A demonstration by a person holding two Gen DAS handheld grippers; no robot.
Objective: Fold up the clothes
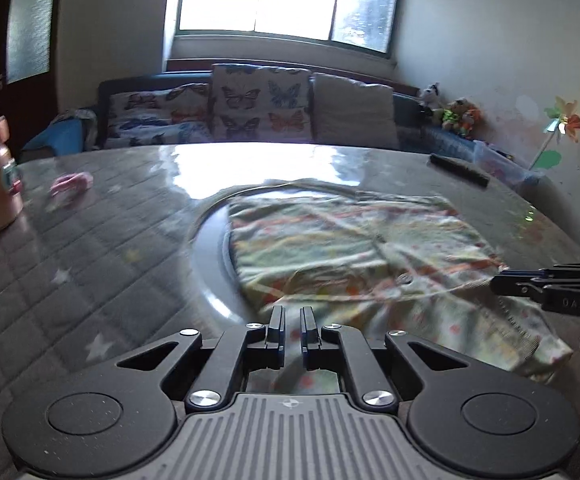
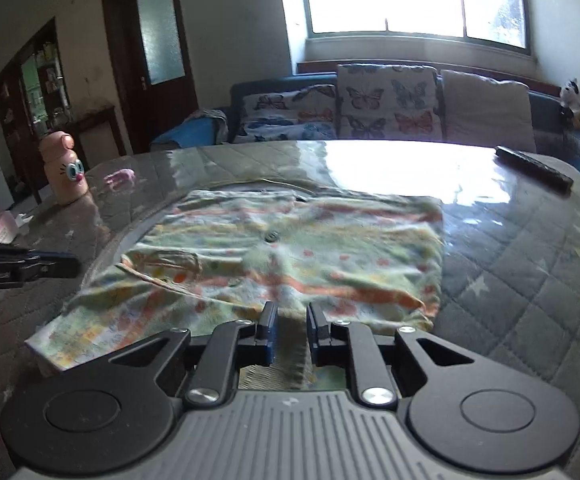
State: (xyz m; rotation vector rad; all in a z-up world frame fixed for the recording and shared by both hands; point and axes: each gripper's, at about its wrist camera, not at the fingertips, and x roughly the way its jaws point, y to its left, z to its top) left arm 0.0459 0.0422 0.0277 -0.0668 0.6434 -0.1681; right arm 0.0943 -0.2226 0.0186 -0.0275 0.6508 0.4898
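A pale green garment with orange and yellow print [image 1: 350, 256] lies partly folded on the glass-topped table [image 1: 102, 264]. It also shows in the right wrist view [image 2: 290, 256]. My left gripper [image 1: 292, 320] hovers at the garment's near left edge, jaws a narrow gap apart with nothing between them. My right gripper [image 2: 292, 320] sits over the garment's near edge, jaws slightly apart, cloth visible below them, not pinched. The right gripper's fingers [image 1: 530, 284] show at the right of the left wrist view. The left gripper's fingers [image 2: 30, 264] show at the left of the right wrist view.
A pink bottle [image 2: 64, 172] and a small pink object [image 2: 120, 178] stand at the table's far left. A black remote [image 2: 534, 168] lies at the far right. A sofa with butterfly cushions [image 2: 386, 104] runs behind the table under the window.
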